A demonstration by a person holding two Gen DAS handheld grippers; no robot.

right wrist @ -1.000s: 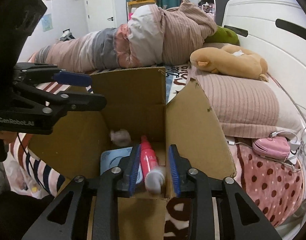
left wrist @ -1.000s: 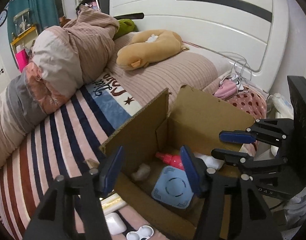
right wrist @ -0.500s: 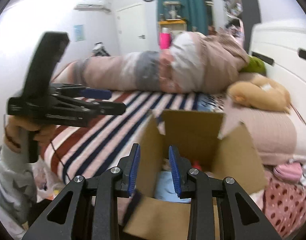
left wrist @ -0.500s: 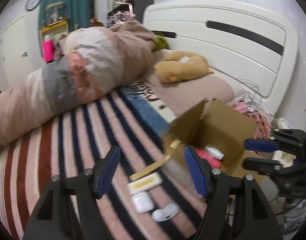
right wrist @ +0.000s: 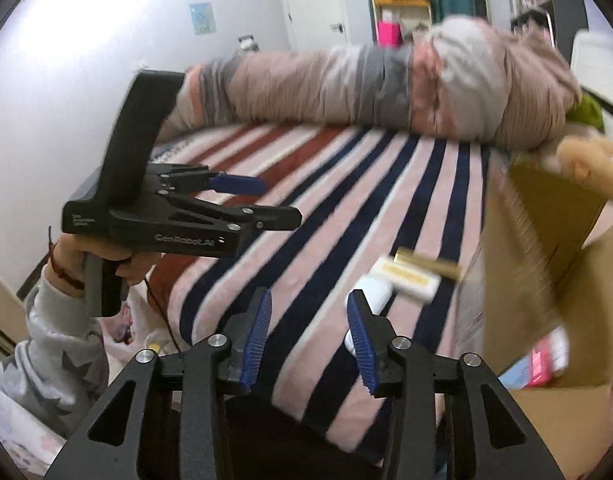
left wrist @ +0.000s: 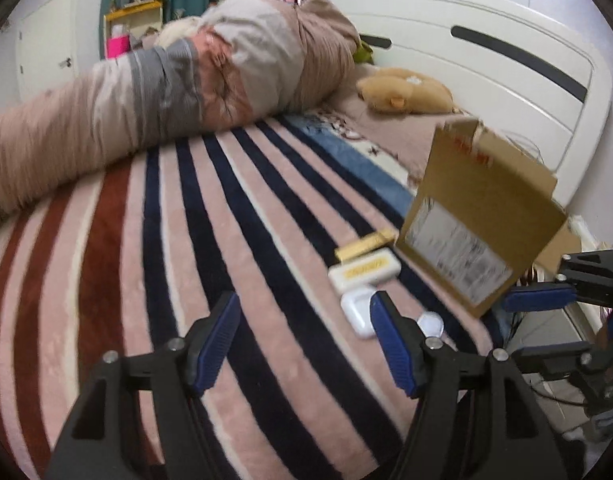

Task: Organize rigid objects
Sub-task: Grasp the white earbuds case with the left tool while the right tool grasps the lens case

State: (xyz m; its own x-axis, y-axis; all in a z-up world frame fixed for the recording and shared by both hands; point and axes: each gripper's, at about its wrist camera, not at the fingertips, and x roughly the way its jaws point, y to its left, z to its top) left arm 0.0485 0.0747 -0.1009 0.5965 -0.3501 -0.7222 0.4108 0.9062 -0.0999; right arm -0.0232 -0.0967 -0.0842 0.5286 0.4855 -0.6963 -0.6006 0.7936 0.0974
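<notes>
Between picks: both hand-held grippers hanging empty with jaws apart over the bed (left wrist: 266,264).
Left hand-held gripper (left wrist: 304,344) is facing the white earbud case (left wrist: 358,310), just beyond its right finger, lower centre-right; bar-shaped case (left wrist: 364,269) and gold stick (left wrist: 364,245) lying beside the cardboard box (left wrist: 478,216). Likely next: centre on the earbud case, close. Right hand-held gripper (right wrist: 309,342) also unloaded.

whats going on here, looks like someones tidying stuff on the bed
A person holds a gripper in each hand over a striped blanket. Both the left gripper and the right gripper are open and hold nothing. A cardboard box stands at the bed's edge with a few things inside. Beside it on the blanket lie a gold bar-shaped item, a cream case, a white earbud case and a small white piece, none boxed yet.
</notes>
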